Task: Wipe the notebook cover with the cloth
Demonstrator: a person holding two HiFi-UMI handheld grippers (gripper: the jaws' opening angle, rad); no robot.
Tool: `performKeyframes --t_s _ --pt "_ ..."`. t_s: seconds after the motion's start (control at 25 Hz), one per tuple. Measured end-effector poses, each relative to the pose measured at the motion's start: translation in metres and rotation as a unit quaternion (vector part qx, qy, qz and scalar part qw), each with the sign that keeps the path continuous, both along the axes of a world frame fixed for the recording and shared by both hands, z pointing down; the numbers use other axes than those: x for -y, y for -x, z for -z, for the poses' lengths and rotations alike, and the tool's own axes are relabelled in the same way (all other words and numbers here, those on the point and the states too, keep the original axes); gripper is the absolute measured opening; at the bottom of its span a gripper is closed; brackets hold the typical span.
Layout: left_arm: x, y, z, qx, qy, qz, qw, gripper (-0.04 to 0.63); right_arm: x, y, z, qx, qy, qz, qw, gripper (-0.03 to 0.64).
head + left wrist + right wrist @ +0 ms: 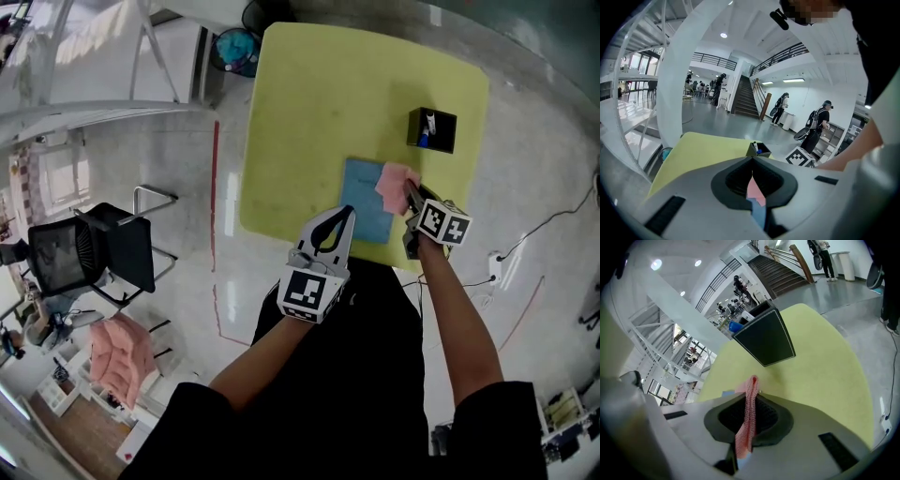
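A blue notebook (361, 204) lies flat near the front edge of the yellow-green table (309, 112). A pink cloth (394, 184) rests on the notebook's right side, and my right gripper (411, 199) is shut on it. In the right gripper view the cloth (747, 423) hangs pinched between the jaws, with a sliver of notebook (727, 393) to its left. My left gripper (347, 214) is shut, its tip over the notebook's near left part. Through its slit in the left gripper view I see only a strip of cloth (753, 190) and notebook (759, 215).
A black open box (432, 129) holding a pen stands behind the notebook on the right; it looms close in the right gripper view (766, 341). On the floor are a black office chair (94, 248) at left, a bin (236, 47) by the far table corner, and a power strip (494, 267).
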State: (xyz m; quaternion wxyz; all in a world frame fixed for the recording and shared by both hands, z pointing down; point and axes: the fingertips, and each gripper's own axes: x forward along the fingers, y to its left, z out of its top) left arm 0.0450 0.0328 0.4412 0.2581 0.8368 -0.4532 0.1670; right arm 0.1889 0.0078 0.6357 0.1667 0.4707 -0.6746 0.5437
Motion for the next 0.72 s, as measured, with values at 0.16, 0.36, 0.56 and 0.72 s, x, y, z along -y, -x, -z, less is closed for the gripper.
performKeyframes --t_s 0.16,0.36,0.56,0.72 --pt "-0.001 0.018 0.011 -0.006 -0.005 -0.004 1.0 0.014 -0.002 0.02 0.03 -0.001 -0.022 0.004 1.0 0.037" --pt "0.002 0.049 0.02 -0.011 -0.012 0.004 0.9999 0.014 -0.004 0.059 0.065 0.011 -0.037 0.009 0.999 0.037" --pt "0.004 0.072 0.023 -0.024 -0.008 0.007 0.9996 0.014 -0.009 0.104 0.075 0.027 -0.034 0.014 0.999 0.037" --pt "-0.003 0.088 0.018 -0.032 -0.006 -0.003 0.9995 0.014 -0.021 0.143 0.061 0.032 -0.016 0.028 0.999 0.037"
